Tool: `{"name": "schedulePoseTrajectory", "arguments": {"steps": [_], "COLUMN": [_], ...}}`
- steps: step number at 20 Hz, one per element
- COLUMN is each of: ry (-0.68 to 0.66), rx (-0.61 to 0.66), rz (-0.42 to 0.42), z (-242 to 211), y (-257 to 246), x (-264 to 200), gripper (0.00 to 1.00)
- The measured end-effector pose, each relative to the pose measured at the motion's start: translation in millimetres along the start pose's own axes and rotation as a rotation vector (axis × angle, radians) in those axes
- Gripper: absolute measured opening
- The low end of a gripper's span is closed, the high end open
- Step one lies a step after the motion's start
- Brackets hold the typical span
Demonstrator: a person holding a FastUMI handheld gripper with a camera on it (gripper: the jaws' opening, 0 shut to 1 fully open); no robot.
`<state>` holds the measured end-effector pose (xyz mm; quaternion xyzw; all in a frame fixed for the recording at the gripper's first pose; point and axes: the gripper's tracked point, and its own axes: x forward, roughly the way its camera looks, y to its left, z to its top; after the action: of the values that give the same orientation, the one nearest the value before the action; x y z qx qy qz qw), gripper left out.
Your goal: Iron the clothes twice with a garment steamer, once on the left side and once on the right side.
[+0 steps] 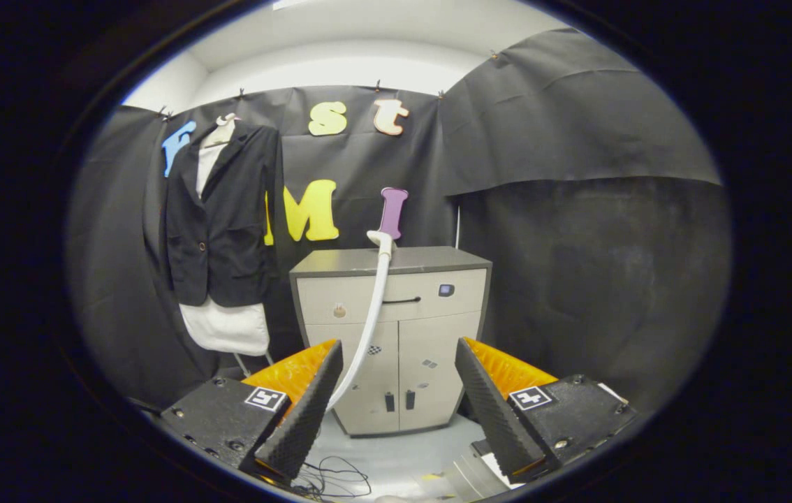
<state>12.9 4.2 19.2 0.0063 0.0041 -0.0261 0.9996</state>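
My gripper (396, 391) gaped wide, empty, before the cabinet (396, 335) bearing the steamer head (383, 241); blazer (221, 216) hung leftward

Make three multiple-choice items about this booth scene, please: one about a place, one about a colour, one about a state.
1. Where does the steamer head lie?
A. on top of the cabinet
B. on the floor
C. between the fingers

2. What colour is the blazer?
A. white
B. black
C. orange

3. How is the gripper?
A. shut on the hose
B. shut and empty
C. open

Key: 1 A, the head rests on the cabinet's top edge, hose hanging down its front. 2 B, the hanging blazer is black over a white garment. 3 C, the fingers stand wide apart, holding nothing.
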Motion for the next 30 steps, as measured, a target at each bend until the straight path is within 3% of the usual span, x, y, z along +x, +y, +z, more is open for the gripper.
{"name": "schedulePoseTrajectory", "arguments": {"steps": [8,21,26,30], "ry": [-0.012,0.043,0.157,0.264], "rx": [-0.006,0.008,-0.007,-0.032], "rz": [0.012,0.164,0.211,0.263], "z": [51.3,150.0,146.2,125.5], "y": [-14.5,4.2,21.9,41.6], "x": [82.9,334.1,415.8,454.8], "gripper": [1.0,1.0,1.0,0.99]}}
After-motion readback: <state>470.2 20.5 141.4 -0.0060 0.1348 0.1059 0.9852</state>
